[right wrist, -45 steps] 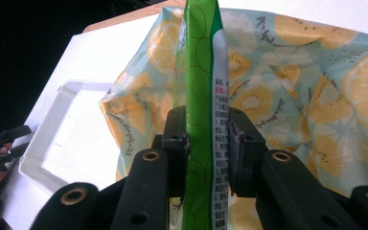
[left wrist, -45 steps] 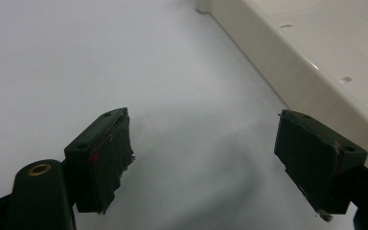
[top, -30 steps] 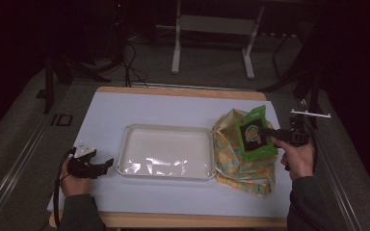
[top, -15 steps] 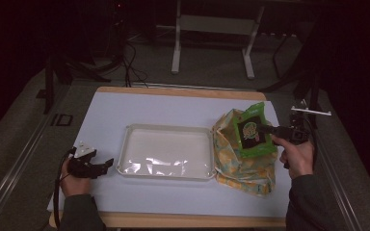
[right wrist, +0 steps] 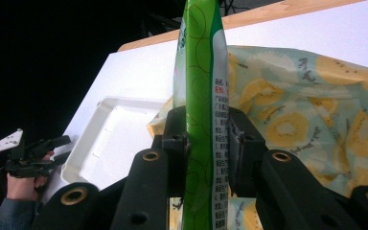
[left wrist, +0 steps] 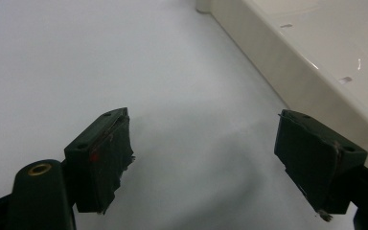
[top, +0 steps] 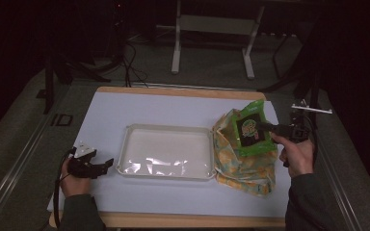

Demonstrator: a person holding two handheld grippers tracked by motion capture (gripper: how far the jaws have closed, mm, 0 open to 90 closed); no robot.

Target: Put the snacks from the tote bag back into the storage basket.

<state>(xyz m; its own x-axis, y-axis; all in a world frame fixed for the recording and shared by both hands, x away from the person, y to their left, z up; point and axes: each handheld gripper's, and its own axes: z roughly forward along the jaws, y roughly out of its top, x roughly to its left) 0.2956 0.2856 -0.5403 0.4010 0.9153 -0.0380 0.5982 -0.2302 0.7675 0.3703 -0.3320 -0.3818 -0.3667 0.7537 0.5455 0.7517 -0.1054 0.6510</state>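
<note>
1. Clearly, the right tool (right wrist: 206,143) was clamped on a green packet (right wrist: 202,96), its two black jaws pressing the packet's flat sides from either hand.
2. In the right gripper view the packet stood upright and edge-on between the jaws, with small print running down one face.
3. From the high view the packet (top: 251,130) was held above a yellow patterned bag (top: 243,159), which lay crumpled on the tabletop (top: 173,108) just right of the tray (top: 166,171).
4. The bag (right wrist: 316,110) carried a print of pale round fruit slices on a light ground.
5. The right tool (top: 265,127) reached in from the right edge of the tabletop, with the person's hand behind it.
6. The left tool (left wrist: 211,153) stood open, its jaws wide apart with nothing between them.
7. That tool hovered low over bare white tabletop (left wrist: 76,57), with the tray's cream wall (left wrist: 278,72) just beside its right-hand jaw.
8. In the high view the left tool (top: 107,164) sat near the tray's left end, pointing toward it.
9. The tray was white, shallow and rectangular, and its glossy floor caught some glare.
10. The two tools were well apart, with the tray between them.
</note>
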